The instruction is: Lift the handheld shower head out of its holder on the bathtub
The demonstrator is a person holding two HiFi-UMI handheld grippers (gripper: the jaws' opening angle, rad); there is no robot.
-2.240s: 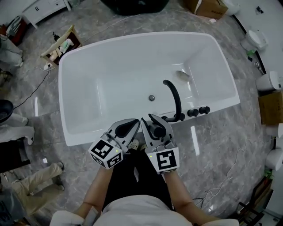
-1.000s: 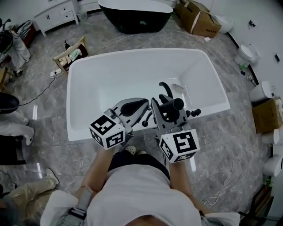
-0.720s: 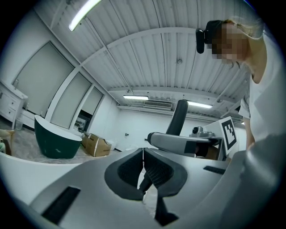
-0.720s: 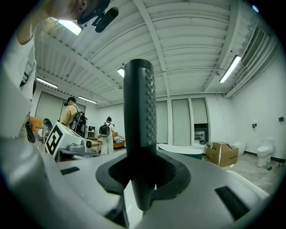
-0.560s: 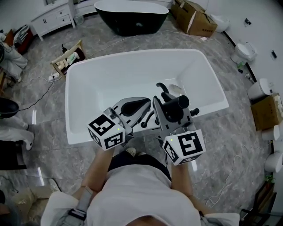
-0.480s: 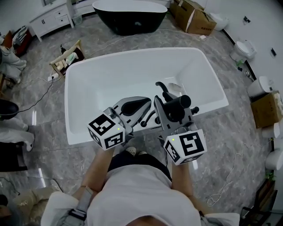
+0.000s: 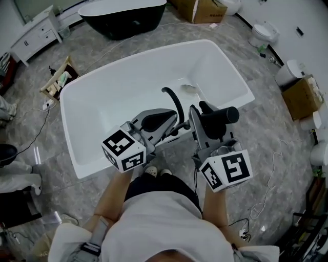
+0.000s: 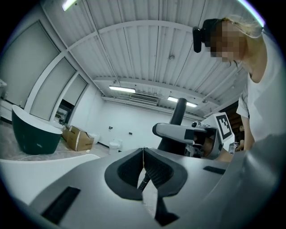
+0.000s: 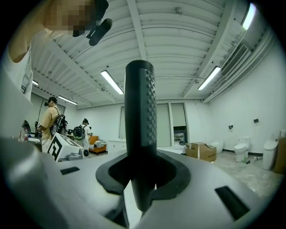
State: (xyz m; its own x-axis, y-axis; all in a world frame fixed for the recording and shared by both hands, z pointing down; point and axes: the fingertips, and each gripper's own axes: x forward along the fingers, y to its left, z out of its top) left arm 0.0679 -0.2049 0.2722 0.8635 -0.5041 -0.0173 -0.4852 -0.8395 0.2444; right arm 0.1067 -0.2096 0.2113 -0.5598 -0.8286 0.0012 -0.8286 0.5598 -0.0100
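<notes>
My right gripper (image 7: 204,116) is shut on the black handheld shower head (image 7: 219,115), held level above the near rim of the white bathtub (image 7: 69,138). In the right gripper view the textured handle (image 9: 140,120) stands upright between the jaws of the right gripper (image 9: 140,179). My left gripper (image 7: 173,116) hovers just to its left over the rim, jaws shut tip to tip. Through the hollow of the left gripper (image 8: 143,150) a ribbed hose (image 8: 144,180) shows; whether the pads press it I cannot tell. The black curved spout (image 7: 175,102) rises between both grippers.
A black tub (image 7: 123,15) stands at the far side, with a white cabinet (image 7: 31,36) to its left. Cardboard boxes (image 7: 300,94) and toilets (image 7: 264,31) line the right wall. A wooden crate (image 7: 56,84) sits left of the tub. Cables (image 7: 266,197) trail on the floor.
The right gripper has risen and swung right with the shower head, clear of the tub's rim fittings. The left gripper rose slightly beside it. The head camera has shifted.
</notes>
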